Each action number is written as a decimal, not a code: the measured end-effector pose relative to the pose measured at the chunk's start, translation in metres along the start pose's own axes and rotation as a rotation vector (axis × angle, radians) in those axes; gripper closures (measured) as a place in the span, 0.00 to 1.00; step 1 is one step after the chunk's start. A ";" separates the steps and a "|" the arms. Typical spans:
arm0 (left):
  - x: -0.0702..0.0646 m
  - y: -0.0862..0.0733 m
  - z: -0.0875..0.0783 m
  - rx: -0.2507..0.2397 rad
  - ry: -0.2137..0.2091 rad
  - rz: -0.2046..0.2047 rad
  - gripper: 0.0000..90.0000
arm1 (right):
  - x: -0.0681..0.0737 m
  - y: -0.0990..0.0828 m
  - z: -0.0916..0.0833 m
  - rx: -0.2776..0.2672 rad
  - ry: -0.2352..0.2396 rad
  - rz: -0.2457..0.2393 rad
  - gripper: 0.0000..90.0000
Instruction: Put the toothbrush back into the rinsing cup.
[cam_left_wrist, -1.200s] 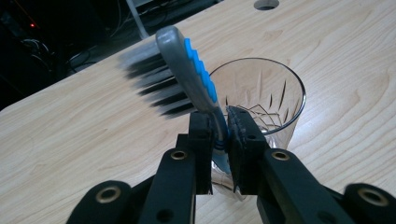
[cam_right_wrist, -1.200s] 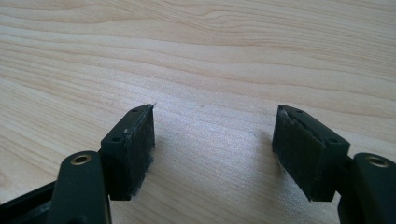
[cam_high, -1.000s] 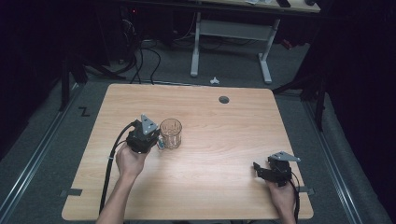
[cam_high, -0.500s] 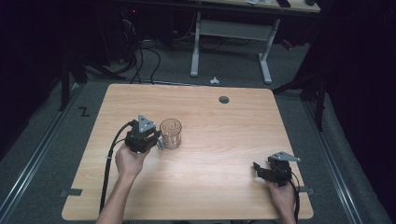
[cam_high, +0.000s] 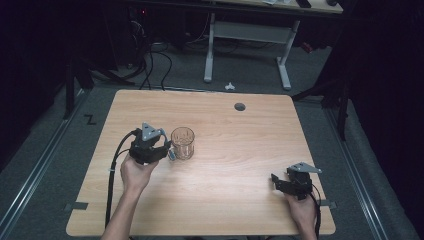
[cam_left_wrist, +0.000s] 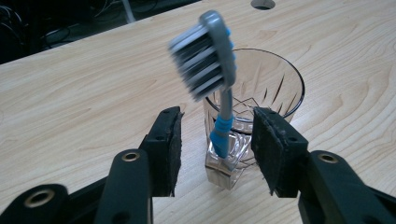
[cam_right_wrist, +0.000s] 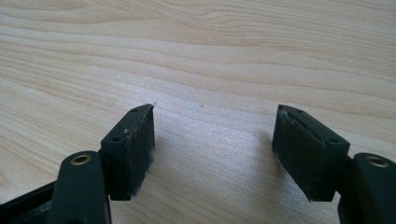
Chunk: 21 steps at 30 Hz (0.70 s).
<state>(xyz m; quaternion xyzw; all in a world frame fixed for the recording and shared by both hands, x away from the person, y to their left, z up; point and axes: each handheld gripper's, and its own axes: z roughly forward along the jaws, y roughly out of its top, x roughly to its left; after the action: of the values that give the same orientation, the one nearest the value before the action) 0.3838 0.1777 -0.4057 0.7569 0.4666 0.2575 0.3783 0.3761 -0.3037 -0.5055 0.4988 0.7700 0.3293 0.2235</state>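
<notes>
Wooden table (cam_high: 225, 200) under everything, pale grain running across, round cable hole (cam_high: 240, 106) near the far edge.

At the left of the high view: left hand (cam_high: 134, 174) wrapped around the left gripper (cam_high: 168, 150), cable trailing back along the forearm, grey three-cornered plate on top. Jaws just been opening, now standing apart; in the left gripper view, pads (cam_left_wrist: 173, 140) clear on both sides of the toothbrush (cam_left_wrist: 224, 112), no contact visible. Toothbrush between them yet loose: grey head with dark and white bristles, blurred, tilted toward the camera, blue-banded neck dropping down in front of the glass. Whether the handle leans on the glass or the table, hard to tell.

Just right of that gripper: clear cut-pattern glass (cam_high: 182, 143), upright on the table, left of centre, just beyond the jaw tips.

Well apart, near the front right corner: right hand (cam_high: 300, 207) holding the right gripper (cam_high: 275, 181), pointed left across the table. Jaws wide apart in the right gripper view, bare wood between the pads (cam_right_wrist: 135, 149), nothing gripped.
</notes>
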 end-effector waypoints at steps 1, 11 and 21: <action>0.000 -0.001 0.000 -0.003 -0.001 -0.007 0.58 | 0.000 0.000 0.000 0.000 0.000 0.000 0.33; 0.008 -0.009 -0.008 -0.012 -0.007 -0.054 0.52 | 0.000 0.000 0.000 0.000 -0.001 0.000 0.33; 0.010 -0.014 -0.017 -0.018 -0.013 -0.066 0.51 | 0.000 0.000 0.000 0.000 -0.001 -0.001 0.33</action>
<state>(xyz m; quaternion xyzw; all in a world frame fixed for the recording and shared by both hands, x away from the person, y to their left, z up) 0.3684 0.1963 -0.4074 0.7392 0.4865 0.2443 0.3965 0.3761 -0.3036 -0.5055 0.4987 0.7701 0.3287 0.2242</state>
